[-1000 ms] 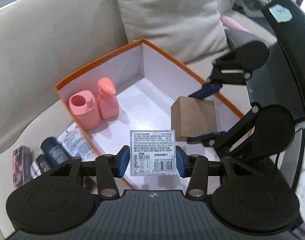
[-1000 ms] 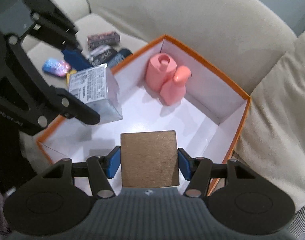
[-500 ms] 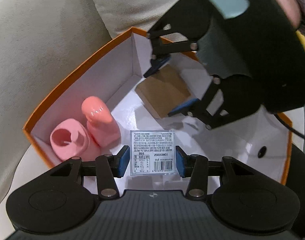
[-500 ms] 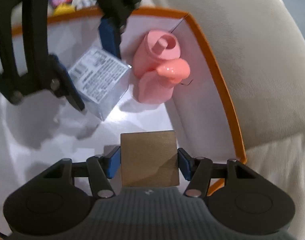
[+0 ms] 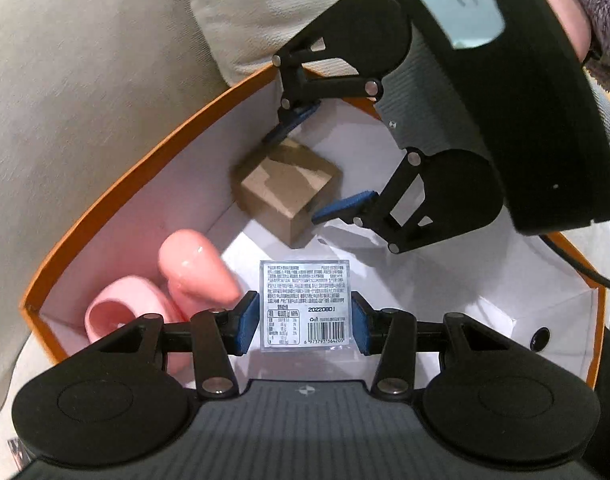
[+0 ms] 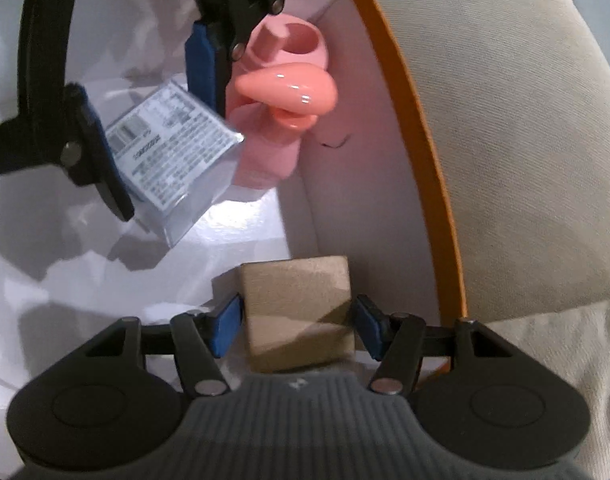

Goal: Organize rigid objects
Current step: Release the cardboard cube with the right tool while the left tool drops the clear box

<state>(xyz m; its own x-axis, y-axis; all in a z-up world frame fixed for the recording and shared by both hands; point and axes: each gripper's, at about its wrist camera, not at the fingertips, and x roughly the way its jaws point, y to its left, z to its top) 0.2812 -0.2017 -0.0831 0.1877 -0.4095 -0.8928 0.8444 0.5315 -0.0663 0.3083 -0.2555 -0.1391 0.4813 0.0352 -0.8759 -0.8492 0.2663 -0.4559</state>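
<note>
My left gripper [image 5: 305, 318] is shut on a clear labelled box [image 5: 305, 306] and holds it low inside the orange-rimmed white box [image 5: 117, 184], beside two pink bottles [image 5: 193, 276]. My right gripper [image 6: 297, 328] has its pads a little apart from the brown cardboard cube [image 6: 299, 314], which sits in the box's corner. In the left wrist view the cube [image 5: 289, 188] stands between the right gripper's spread fingers [image 5: 345, 208]. In the right wrist view the clear labelled box [image 6: 173, 140] and the pink bottles [image 6: 285, 88] lie ahead.
The box rests on a beige sofa [image 5: 85, 80] with a cushion [image 5: 265, 8] behind it. The orange rim [image 6: 421, 152] runs close on the right of my right gripper. The box floor [image 5: 465, 292] is bare white to the right.
Both grippers have gone deeper into the box. The right gripper's pads have opened slightly off the brown cube, which now rests in the corner. The left still grips the labelled box.
</note>
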